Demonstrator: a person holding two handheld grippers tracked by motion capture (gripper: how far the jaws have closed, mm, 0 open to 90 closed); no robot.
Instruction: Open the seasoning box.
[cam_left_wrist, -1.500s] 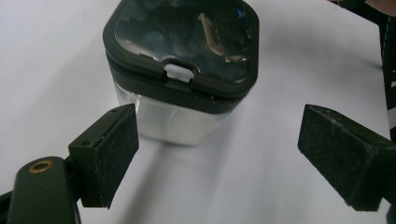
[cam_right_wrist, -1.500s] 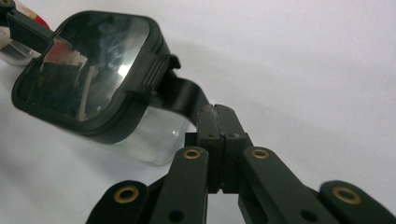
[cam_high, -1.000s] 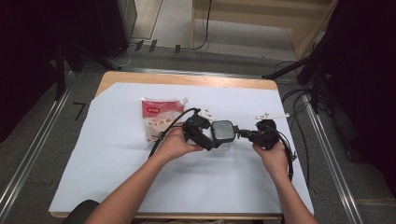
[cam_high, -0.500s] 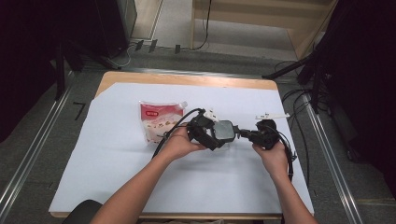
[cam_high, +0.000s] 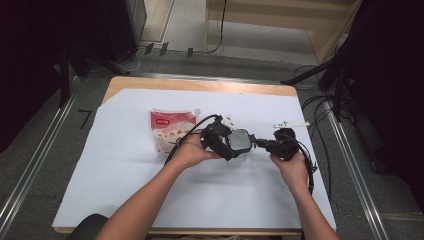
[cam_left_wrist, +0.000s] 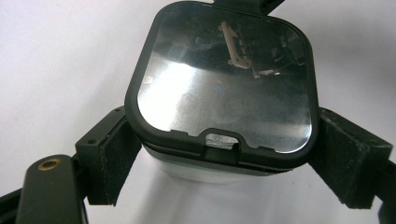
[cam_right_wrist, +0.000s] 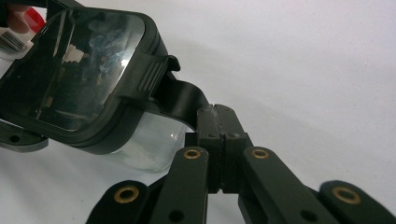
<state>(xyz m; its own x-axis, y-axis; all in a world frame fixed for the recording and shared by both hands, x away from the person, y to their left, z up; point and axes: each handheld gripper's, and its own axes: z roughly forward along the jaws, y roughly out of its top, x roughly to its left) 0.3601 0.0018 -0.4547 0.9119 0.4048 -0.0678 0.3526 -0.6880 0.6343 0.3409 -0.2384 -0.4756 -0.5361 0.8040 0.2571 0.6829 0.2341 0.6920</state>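
Honestly, with the left gripper (cam_high: 227, 145) squeezing the glass container (cam_high: 239, 142) by its sides mid-frame and the right gripper (cam_high: 265, 144) pinched tight on its lid tab (cam_right_wrist: 180, 95), a hard tug could yank it loose and drop it on the table (cam_high: 125, 200).

My table (cam_high: 150, 200) is evenly lit from overhead, its surroundings falling into dark. Glare and ceiling reflections streak the container's shiny lid (cam_left_wrist: 224, 84). Up close, my tongs blur at the bottom edges; the shadows underneath are soft.
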